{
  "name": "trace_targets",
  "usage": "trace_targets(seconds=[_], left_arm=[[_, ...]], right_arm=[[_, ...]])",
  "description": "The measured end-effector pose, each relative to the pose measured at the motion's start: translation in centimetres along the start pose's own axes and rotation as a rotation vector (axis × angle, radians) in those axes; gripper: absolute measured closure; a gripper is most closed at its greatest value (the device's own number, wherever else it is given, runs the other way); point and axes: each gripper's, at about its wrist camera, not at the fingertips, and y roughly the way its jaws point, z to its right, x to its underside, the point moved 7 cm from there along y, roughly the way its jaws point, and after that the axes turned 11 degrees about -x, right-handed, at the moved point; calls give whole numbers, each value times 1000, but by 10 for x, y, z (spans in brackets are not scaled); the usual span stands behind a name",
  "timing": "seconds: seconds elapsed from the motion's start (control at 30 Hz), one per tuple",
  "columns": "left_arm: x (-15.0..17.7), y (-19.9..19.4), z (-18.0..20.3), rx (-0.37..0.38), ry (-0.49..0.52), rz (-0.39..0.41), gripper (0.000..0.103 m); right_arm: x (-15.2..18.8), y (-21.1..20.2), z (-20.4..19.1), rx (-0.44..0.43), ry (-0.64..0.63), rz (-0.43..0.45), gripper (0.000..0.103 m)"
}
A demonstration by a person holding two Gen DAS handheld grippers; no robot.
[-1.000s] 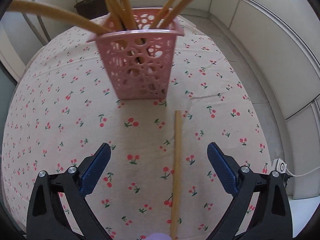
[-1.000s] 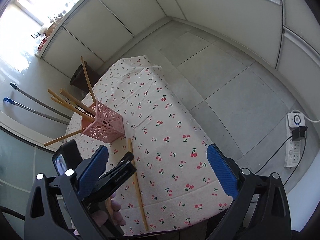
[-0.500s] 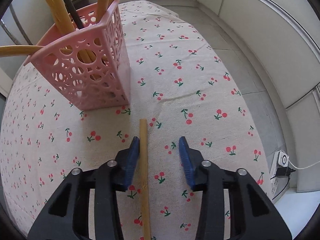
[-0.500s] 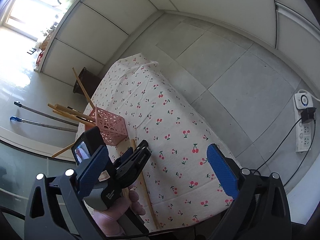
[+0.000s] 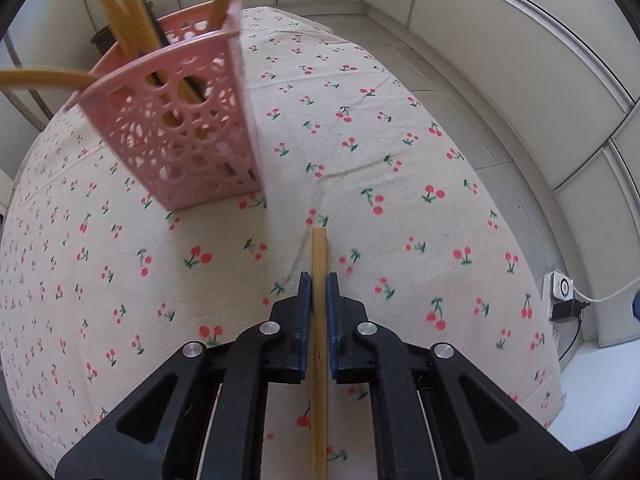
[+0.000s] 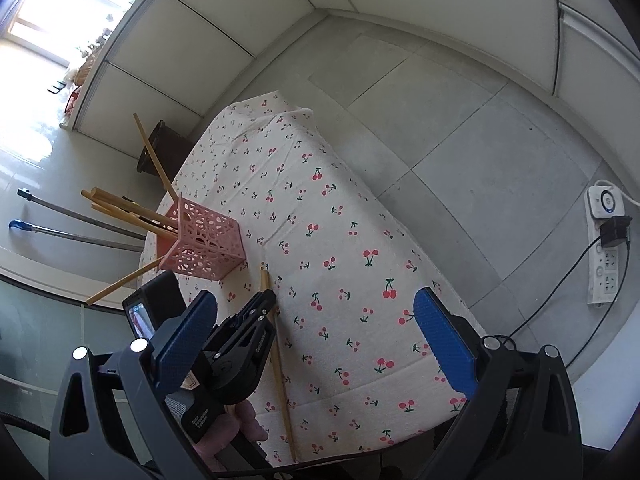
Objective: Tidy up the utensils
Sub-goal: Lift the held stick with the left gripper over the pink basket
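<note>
Fingers of left gripper (image 5: 319,288) pinch chopstick (image 5: 319,252), tip jutting ahead

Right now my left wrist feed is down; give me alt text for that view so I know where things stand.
The left gripper is shut on a bamboo chopstick lying on the cherry-print tablecloth, gripped near its far end, which pokes out past the blue pads. Ahead and left stands the pink perforated basket, already holding several chopsticks.
</note>
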Motion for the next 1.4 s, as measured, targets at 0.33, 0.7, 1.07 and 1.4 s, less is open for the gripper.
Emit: trace_targets(seconds=[0.33,0.7,1.07,1.4], left_arm=[[27,-31,-128,77,-275,10,96],[6,-134,-231,26,-520,363,96],[-61,-291,-237,-98,-440,781,96],[-126,-319,-183,60,-379,807,96]], right_arm=[[6,7,-18,-2,-63,-20,7],[27,23,-55,24,-210,-59,7],[24,15,-60,14,-266,-22,7],[20,11,-62,0,-265,-7,7]])
